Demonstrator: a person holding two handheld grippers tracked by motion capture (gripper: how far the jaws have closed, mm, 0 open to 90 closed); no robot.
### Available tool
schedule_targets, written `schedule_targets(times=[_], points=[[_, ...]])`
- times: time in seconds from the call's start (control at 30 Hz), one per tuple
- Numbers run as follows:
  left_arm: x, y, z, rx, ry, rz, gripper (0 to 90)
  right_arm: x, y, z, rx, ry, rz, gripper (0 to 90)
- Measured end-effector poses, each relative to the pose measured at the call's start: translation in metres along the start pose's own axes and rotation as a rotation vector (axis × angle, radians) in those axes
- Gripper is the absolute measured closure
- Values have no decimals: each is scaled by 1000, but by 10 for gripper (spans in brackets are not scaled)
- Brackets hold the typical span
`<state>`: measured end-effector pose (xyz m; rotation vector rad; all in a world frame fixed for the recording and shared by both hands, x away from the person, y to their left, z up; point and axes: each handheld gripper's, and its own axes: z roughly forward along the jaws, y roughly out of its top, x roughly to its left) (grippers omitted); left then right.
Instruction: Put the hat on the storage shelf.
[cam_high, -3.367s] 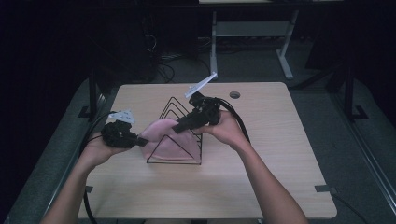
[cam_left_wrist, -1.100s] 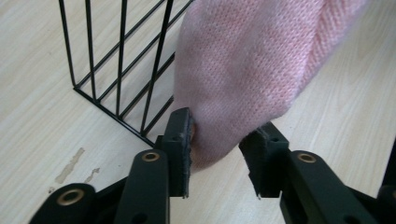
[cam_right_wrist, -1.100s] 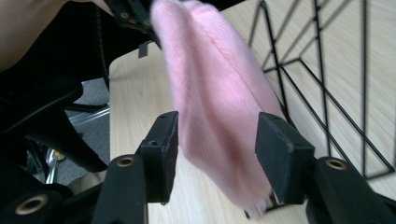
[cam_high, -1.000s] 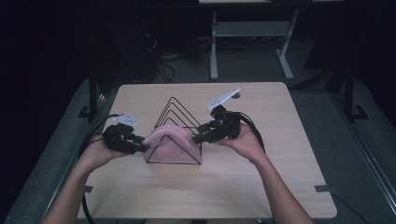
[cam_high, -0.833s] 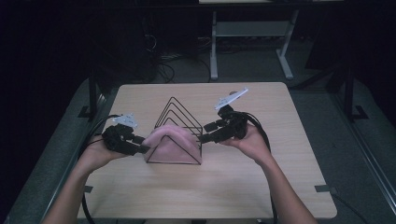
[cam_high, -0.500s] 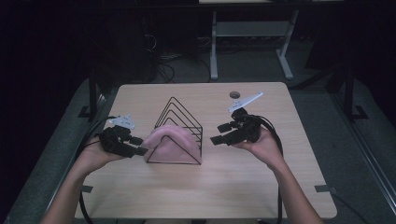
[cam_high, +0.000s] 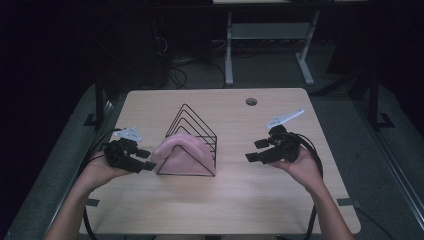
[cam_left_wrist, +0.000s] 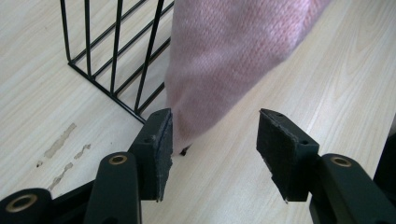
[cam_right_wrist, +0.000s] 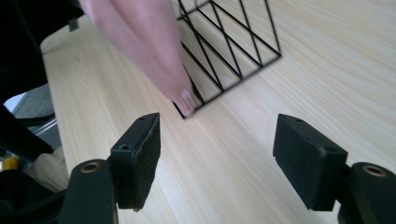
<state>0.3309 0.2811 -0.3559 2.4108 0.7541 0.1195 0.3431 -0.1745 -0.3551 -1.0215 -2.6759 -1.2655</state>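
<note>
Jaws of both grippers gape empty beside the pink cloth (cam_high: 181, 151).

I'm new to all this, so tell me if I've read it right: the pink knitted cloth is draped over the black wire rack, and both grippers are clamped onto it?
Not quite. The pink cloth is draped over the wire rack, but neither gripper is clamped on it. The high view shows the right gripper open and well clear; the left gripper view shows the left gripper open beside the cloth.
</note>
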Motion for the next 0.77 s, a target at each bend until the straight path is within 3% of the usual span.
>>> schedule_targets(times=[0.37,0.77], points=[[0,-12,3,-8,0,-31,416,-13,-44,-24,-19,-71,71,288],[-5,-20,6,-37,-31,-36,383,-17,-101,-31,-19,-136,159,278]])
